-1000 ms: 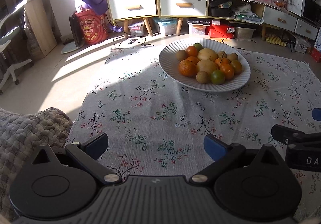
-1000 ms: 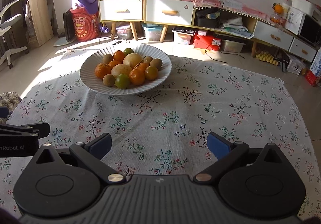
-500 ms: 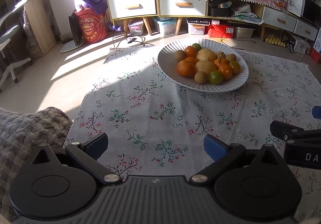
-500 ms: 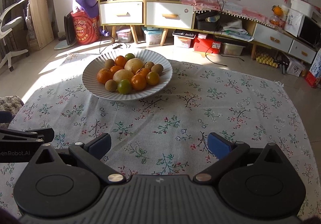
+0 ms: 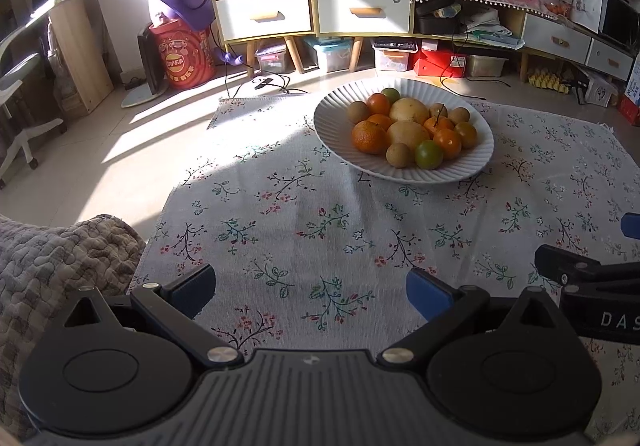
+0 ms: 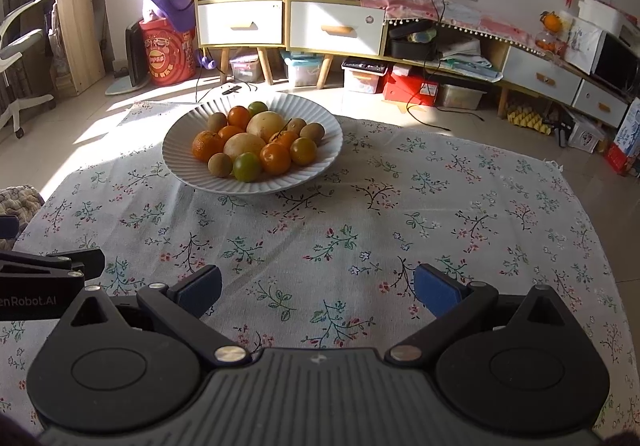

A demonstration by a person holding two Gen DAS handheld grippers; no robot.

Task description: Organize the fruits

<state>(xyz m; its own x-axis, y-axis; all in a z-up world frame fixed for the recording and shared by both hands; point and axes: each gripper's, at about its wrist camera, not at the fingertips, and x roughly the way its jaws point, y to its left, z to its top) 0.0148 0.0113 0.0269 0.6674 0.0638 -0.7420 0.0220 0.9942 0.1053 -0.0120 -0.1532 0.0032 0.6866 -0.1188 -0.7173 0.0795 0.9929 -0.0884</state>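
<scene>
A white ribbed plate (image 5: 472, 166) (image 6: 320, 170) sits on the far side of a floral tablecloth (image 5: 304, 222) (image 6: 400, 230). It holds several fruits: oranges (image 5: 369, 137) (image 6: 275, 158), yellow pears (image 5: 407, 133) (image 6: 244, 146), brown kiwis (image 5: 399, 155) (image 6: 220, 165) and a green citrus (image 5: 429, 154) (image 6: 247, 167). My left gripper (image 5: 310, 288) is open and empty over the near cloth, well short of the plate. My right gripper (image 6: 318, 288) is open and empty, also near the front. Each gripper shows at the edge of the other's view.
A quilted grey cushion (image 5: 56, 266) lies at the table's left front corner. Beyond the table are a sunlit floor, white drawer cabinets (image 6: 336, 28), storage boxes (image 6: 410, 88), a red bucket (image 5: 180, 58) and an office chair (image 5: 16, 114).
Both grippers have drawn back and risen slightly, so the plate sits a little farther off in each view. Both stay open and empty.
</scene>
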